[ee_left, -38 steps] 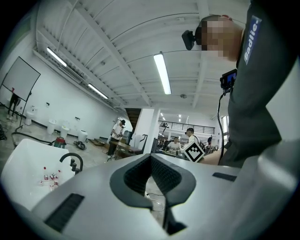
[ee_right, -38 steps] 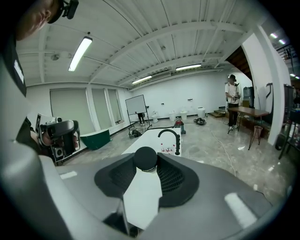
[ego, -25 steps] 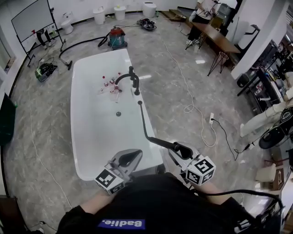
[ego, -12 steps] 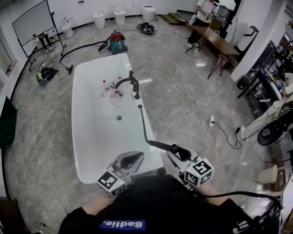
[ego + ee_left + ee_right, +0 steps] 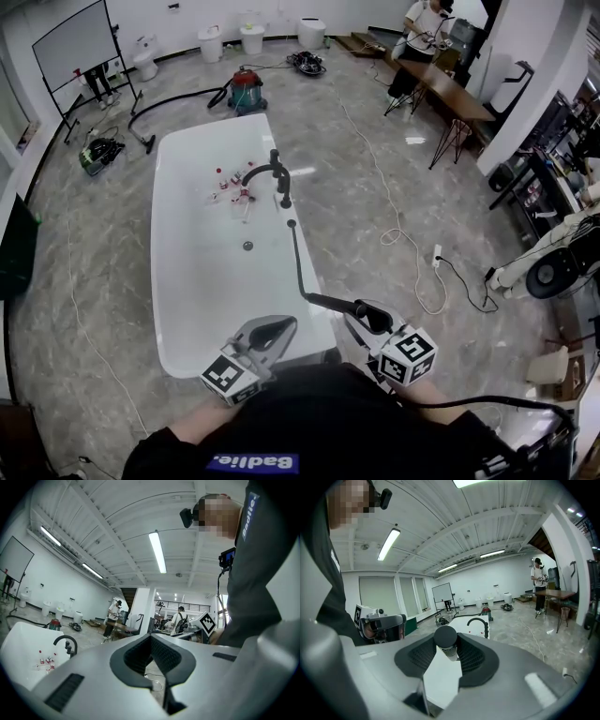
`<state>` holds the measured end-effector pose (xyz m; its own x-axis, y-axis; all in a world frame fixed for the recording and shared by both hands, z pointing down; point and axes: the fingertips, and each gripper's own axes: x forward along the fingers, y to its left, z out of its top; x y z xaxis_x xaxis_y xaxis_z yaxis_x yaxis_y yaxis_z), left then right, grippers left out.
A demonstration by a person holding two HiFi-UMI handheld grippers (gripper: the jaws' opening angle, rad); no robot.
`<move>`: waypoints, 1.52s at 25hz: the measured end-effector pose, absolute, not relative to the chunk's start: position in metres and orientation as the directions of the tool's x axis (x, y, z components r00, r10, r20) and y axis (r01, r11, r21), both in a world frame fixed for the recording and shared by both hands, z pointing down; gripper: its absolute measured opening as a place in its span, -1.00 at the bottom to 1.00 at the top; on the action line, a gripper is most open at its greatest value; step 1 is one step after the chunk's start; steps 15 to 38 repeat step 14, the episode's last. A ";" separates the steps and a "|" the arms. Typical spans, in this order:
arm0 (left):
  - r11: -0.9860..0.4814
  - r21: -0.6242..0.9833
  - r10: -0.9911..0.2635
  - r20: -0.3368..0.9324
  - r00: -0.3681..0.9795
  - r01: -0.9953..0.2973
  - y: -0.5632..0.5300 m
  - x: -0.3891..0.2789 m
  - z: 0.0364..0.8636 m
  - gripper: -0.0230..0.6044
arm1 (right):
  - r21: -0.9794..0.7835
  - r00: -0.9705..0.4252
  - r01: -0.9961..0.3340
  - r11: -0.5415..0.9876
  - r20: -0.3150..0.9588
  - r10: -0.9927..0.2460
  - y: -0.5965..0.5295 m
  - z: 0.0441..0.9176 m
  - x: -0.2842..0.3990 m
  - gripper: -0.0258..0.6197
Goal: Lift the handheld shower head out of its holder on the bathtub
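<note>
White bathtub (image 5: 192, 281) fills the middle of the floor, with a black faucet (image 5: 277, 174) standing on its right rim. Off the tub's near right corner, the right gripper (image 5: 364, 321) has its jaws clamped on the handle of the black shower head (image 5: 373, 312), which is held just outside the rim and clear of it. The black hose (image 5: 298, 262) runs back along the tub's right rim toward the faucet. At the tub's near end, the left gripper (image 5: 270, 330) hangs with its jaws together and nothing between them. Small bottles (image 5: 234, 186) lie inside the tub beside the faucet.
</note>
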<state>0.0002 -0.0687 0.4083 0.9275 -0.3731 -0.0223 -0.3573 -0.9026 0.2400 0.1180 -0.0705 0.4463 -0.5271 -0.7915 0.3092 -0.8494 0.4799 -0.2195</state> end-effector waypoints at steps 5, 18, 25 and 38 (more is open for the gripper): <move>-0.903 0.237 -0.374 -0.026 0.927 -0.358 -0.068 -0.003 0.411 -0.96 | -0.219 -0.524 -0.852 0.477 0.310 -0.793 -0.070 0.449 0.117 -0.51; -0.904 0.235 -0.372 -0.022 0.928 -0.357 -0.069 0.000 0.419 -0.96 | -0.220 -0.519 -0.854 0.472 0.310 -0.796 -0.073 0.458 0.122 -0.51; -0.904 0.235 -0.372 -0.022 0.928 -0.357 -0.069 0.000 0.419 -0.96 | -0.220 -0.519 -0.854 0.472 0.310 -0.796 -0.073 0.458 0.122 -0.51; -0.904 0.235 -0.372 -0.022 0.928 -0.357 -0.069 0.000 0.419 -0.96 | -0.220 -0.519 -0.854 0.472 0.310 -0.796 -0.073 0.458 0.122 -0.51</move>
